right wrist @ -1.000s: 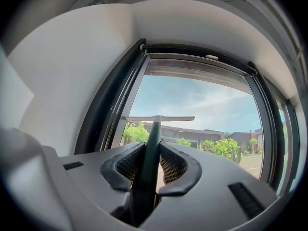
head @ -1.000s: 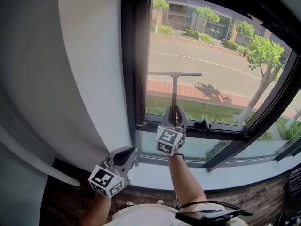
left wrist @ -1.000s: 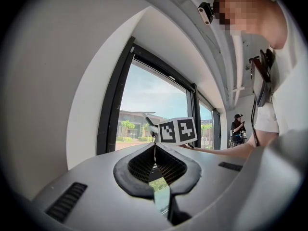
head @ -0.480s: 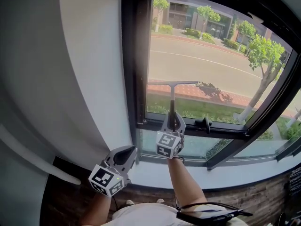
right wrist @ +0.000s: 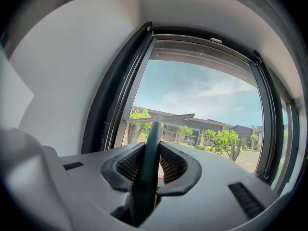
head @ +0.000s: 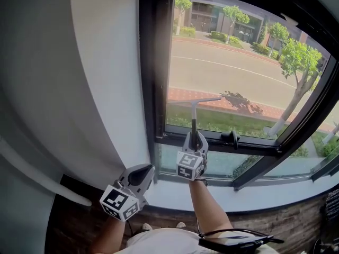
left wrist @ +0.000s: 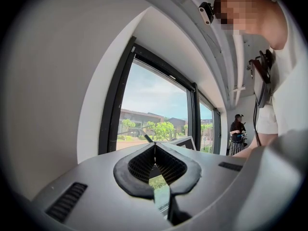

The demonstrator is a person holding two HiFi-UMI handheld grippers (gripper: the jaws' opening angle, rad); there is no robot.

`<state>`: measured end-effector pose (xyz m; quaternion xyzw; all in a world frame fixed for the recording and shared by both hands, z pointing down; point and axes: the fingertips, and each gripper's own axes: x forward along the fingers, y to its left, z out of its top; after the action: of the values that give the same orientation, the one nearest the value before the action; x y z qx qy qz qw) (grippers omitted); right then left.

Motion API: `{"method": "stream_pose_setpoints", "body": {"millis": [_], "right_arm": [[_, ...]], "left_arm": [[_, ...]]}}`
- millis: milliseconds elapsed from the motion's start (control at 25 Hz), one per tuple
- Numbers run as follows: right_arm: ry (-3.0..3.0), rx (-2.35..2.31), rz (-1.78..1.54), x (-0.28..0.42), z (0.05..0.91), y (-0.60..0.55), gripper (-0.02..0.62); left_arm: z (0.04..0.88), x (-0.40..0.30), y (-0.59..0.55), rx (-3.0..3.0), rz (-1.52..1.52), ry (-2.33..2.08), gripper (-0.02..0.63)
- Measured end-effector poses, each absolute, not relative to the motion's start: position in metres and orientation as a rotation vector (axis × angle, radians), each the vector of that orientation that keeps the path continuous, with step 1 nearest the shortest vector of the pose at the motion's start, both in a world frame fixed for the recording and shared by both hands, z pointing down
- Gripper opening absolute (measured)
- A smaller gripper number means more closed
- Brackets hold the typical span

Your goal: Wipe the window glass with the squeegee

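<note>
Squeegee [head: 195, 114] is pinched in the jaws of our right gripper [head: 195, 137], blade [head: 206, 100] now slid down the window glass [head: 238, 62] to just above the lower frame bar [head: 249, 145], so we reckon this stroke's nearly done. Left gripper [head: 136, 176] below that bar, jaws pressed together, empty.

Strong daylight is coming at you through the window glass [head: 233, 73], leaving the window frame [head: 153, 62] nearly black and the white wall [head: 106, 78] softly lit. Both gripper views are bowing at their dark vignetted edges, with the nearest foreground blurring.
</note>
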<state>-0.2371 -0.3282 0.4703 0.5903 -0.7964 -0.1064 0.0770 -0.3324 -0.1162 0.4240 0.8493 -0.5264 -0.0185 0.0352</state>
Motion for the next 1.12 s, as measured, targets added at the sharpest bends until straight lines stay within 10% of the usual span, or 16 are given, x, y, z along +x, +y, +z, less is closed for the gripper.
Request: {"method": "stream_pose_setpoints", "body": {"millis": [1120], "right_arm": [[-2.357,1.69,-0.008,-0.236,0.57,-0.324,0.098]], "left_arm": [[0.437,-0.339,-0.117,2.579,-0.015,-1.596,0.016]]}}
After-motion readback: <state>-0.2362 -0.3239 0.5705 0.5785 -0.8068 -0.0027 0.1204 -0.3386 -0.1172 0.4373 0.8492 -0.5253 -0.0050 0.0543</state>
